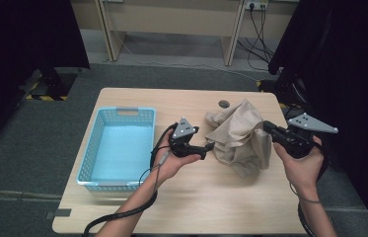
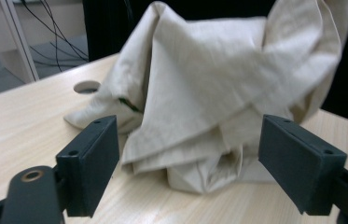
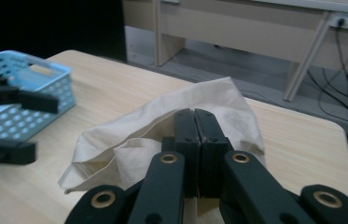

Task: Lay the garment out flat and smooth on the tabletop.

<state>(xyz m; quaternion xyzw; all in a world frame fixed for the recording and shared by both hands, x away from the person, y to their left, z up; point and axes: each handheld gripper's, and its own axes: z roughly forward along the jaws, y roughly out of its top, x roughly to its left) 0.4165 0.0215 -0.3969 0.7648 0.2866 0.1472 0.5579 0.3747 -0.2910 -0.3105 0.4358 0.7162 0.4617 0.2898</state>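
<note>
A crumpled beige cloth (image 1: 238, 136) lies on the right half of the wooden table (image 1: 196, 202), and its right side is pulled up off the surface. My right gripper (image 1: 269, 128) is shut on that raised fold. In the right gripper view the cloth (image 3: 129, 140) drapes down to the table from the closed jaws of the right gripper (image 3: 194, 115). My left gripper (image 1: 208, 148) stands open at the cloth's left edge, just above the table. In the left gripper view the cloth (image 2: 199, 88) rises beyond the left gripper (image 2: 190, 140), and nothing sits between the pads.
A light blue perforated basket (image 1: 89, 158) stands empty on the table's left side, also seen in the right gripper view as the basket (image 3: 45, 74). A round cable hole (image 1: 224, 103) sits near the table's far edge. Dark curtains flank both sides.
</note>
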